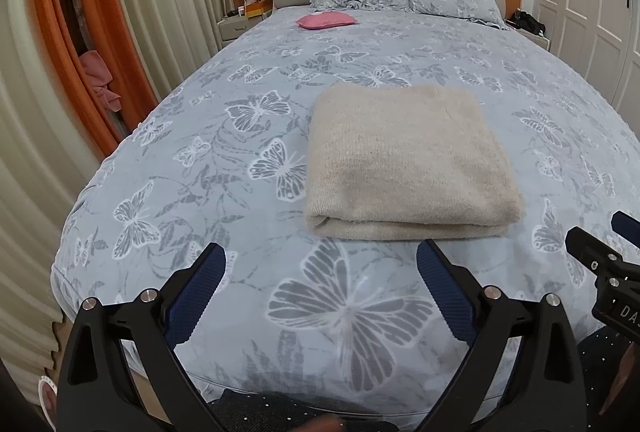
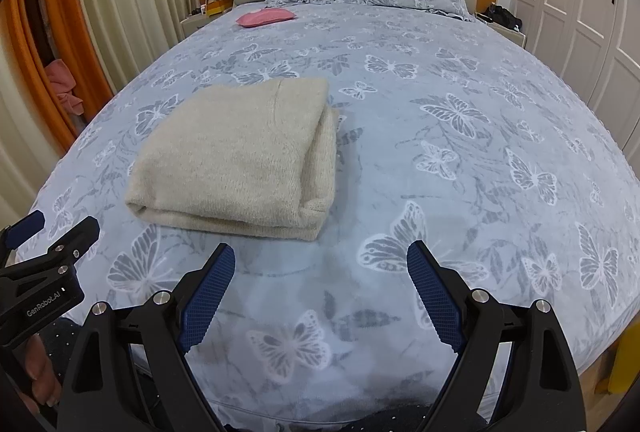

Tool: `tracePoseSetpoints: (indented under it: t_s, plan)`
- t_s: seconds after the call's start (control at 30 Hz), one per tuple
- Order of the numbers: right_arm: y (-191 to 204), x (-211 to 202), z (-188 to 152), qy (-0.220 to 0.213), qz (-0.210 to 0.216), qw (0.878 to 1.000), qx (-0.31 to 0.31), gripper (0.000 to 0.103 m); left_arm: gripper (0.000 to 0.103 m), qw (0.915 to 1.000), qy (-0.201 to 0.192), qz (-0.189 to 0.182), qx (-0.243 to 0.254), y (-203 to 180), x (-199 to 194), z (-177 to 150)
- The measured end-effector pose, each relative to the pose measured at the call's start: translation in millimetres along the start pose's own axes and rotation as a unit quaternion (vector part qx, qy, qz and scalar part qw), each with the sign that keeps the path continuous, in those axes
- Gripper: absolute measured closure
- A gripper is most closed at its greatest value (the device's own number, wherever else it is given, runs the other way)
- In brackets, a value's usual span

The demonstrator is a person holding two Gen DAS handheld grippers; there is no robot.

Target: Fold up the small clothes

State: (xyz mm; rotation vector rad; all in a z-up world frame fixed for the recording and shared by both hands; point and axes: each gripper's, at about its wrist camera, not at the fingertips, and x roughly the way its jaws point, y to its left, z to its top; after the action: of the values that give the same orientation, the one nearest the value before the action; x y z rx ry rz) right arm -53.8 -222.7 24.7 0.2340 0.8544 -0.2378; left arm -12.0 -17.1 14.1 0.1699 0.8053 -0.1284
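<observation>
We hold the left gripper (image 1: pixel 320 292) and right gripper (image 2: pixel 320 292) with fingers spread wide, pinching nothing, above the butterfly-print bedspread (image 1: pixel 200 160). The folded beige sweater (image 1: pixel 408 160) lies just ahead of the left gripper, ahead-left of the right gripper, untouched by either.
</observation>
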Motion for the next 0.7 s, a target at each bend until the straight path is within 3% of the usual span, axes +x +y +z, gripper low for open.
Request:
tracePoseSetpoints:
  t_s: [0.4, 0.7]
  plan:
    - [1.1, 0.6, -0.7, 0.001, 0.0, 1.0, 0.001, 0.017, 0.008, 0.9999, 0.007, -0.01, -0.006, 3.2, 2.1, -0.6]
    - [0.8, 0.6, -0.5, 0.001, 0.0, 1.0, 0.001, 0.017, 0.008, 0.9998, -0.016, -0.012, -0.002, 1.1, -4.8, -1.5]
